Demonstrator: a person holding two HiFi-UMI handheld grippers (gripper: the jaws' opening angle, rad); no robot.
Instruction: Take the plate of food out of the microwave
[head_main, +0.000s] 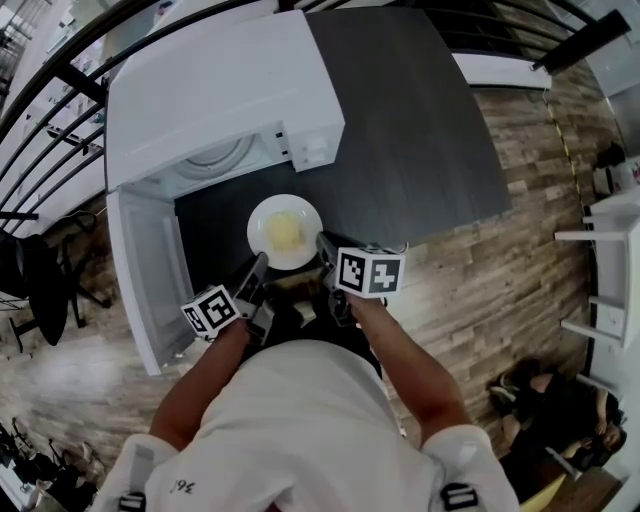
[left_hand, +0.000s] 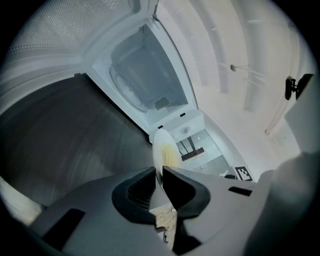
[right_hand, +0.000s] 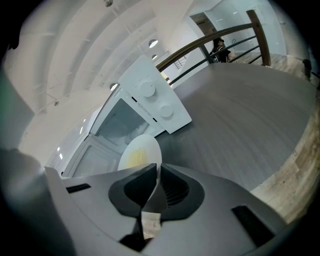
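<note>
A white plate (head_main: 285, 232) with yellow food sits level outside the open white microwave (head_main: 220, 90), over the dark table (head_main: 420, 130). My left gripper (head_main: 262, 264) is shut on the plate's near left rim. At the near right rim my right gripper (head_main: 323, 243) is shut as well. In the left gripper view the plate (left_hand: 162, 149) runs edge-on into the closed jaws of that gripper (left_hand: 160, 177), with the empty microwave cavity (left_hand: 145, 75) beyond. The right gripper view shows the plate (right_hand: 141, 151) pinched in that gripper (right_hand: 157, 172), in front of the microwave (right_hand: 155, 107).
The microwave door (head_main: 150, 280) hangs open to the left of the plate. A dark railing (head_main: 60, 90) runs behind the microwave. The table's edge meets a wood floor (head_main: 480, 280) on the right, where white shelving (head_main: 605, 270) stands.
</note>
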